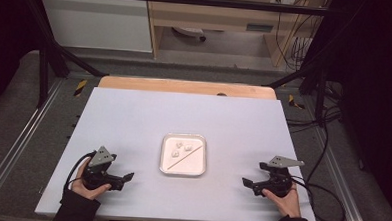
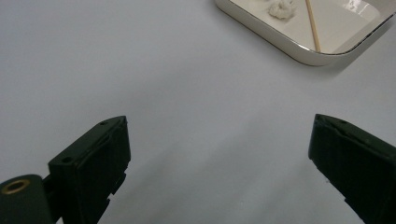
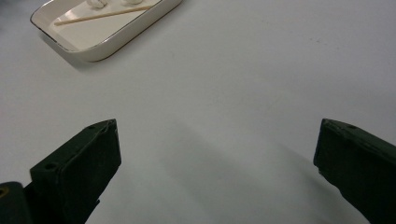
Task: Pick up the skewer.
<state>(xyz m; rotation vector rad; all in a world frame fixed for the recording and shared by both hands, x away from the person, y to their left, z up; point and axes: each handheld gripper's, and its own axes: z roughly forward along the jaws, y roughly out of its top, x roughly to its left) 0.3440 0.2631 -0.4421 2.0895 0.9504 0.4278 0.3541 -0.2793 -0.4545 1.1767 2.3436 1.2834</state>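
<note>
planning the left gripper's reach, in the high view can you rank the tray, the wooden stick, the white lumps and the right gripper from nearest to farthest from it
1. Tray: its near-left rim, right of the left gripper.
2. Wooden stick: lies slantwise across the tray.
3. White lumps: in the tray's far part; close to the stick, so hard to separate.
4. Right gripper: beyond the tray, at the table's right.

Looks like a lab or test workshop: white tabletop (image 1: pixel 133 118) inside a black metal frame (image 1: pixel 46 59), loose cables (image 1: pixel 328 141) trailing over grey floor, plain wooden shelving (image 1: pixel 213 21) behind.
</note>
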